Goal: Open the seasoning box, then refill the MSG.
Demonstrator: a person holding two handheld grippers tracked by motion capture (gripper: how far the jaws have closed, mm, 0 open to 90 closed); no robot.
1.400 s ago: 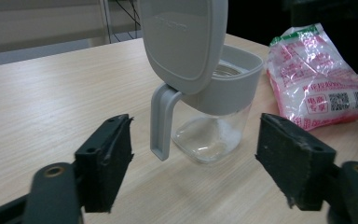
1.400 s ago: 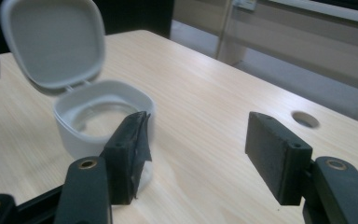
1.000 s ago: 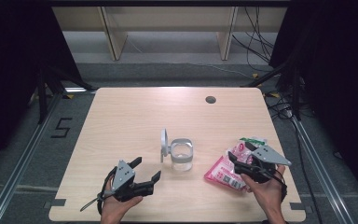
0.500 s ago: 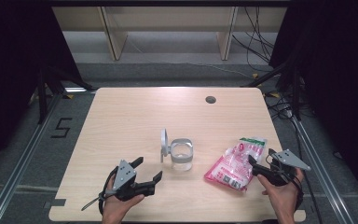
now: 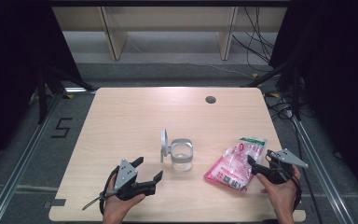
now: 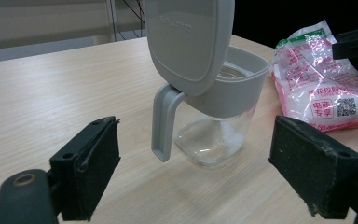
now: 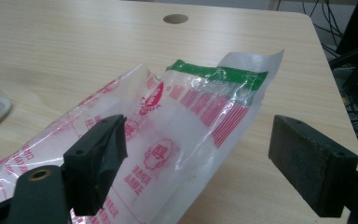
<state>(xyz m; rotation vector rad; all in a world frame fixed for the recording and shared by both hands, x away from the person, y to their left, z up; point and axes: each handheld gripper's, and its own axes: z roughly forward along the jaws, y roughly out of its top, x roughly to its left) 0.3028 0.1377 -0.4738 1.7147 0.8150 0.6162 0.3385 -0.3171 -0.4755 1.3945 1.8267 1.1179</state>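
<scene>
High view: overhead from person's side, facing forward-down, whole table (image 5: 135, 116). Gripper views: low, close, level. Left gripper view faces jar (image 6: 214, 112); shares pink bag (image 6: 326, 88) with right gripper view.

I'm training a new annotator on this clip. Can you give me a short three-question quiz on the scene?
1. True or false: the jar's grey lid is flipped open.
2. What lies nearest the right gripper? A) a spoon B) a pink-printed plastic bag C) a cup
3. Are the left gripper's jaws open or shut?

Key: 1 true. 2 B. 3 open, with nothing between them.
</scene>
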